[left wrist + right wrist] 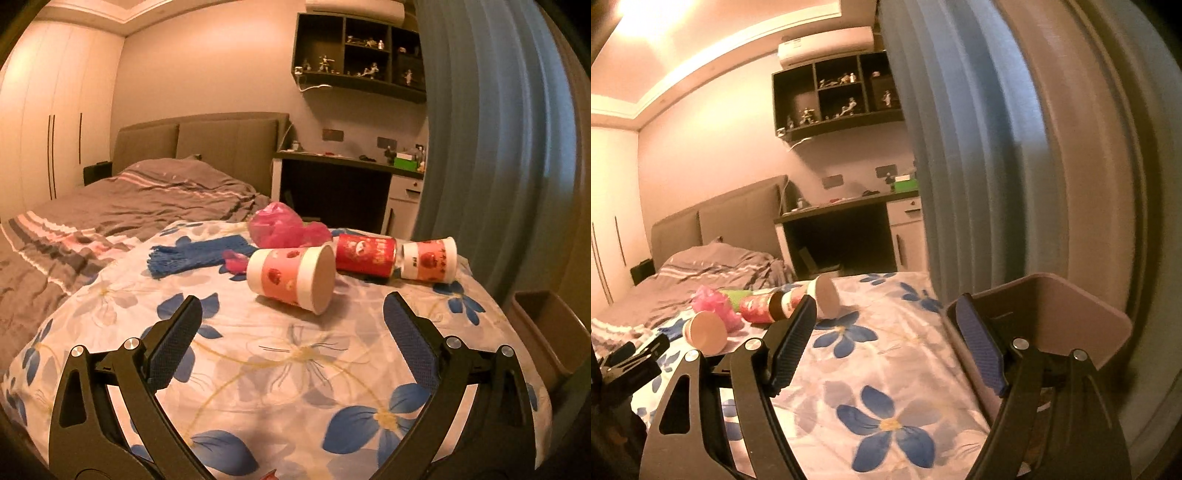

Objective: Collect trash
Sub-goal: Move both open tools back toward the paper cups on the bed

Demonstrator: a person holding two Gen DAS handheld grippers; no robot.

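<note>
A pink-banded paper cup point(291, 278) lies on its side on the floral quilt point(280, 369), just beyond my open left gripper point(293, 314). Behind it lie a red cup point(365, 254), a white cup with red print point(428, 258), and a crumpled pink plastic bag point(284, 226). In the right wrist view the same cups point(798, 299) and the pink bag point(714, 304) lie far left, with the nearest cup point(703, 331) bottom-on. My right gripper point(886, 317) is open and empty over the quilt, next to a pinkish bin point(1071, 314).
A blue knitted scarf point(195, 254) lies left of the cups. A blue curtain point(491, 147) hangs at the right. The bin point(543, 325) stands beside the bed's right edge. A desk point(347, 184) and grey bedding point(129, 199) lie beyond.
</note>
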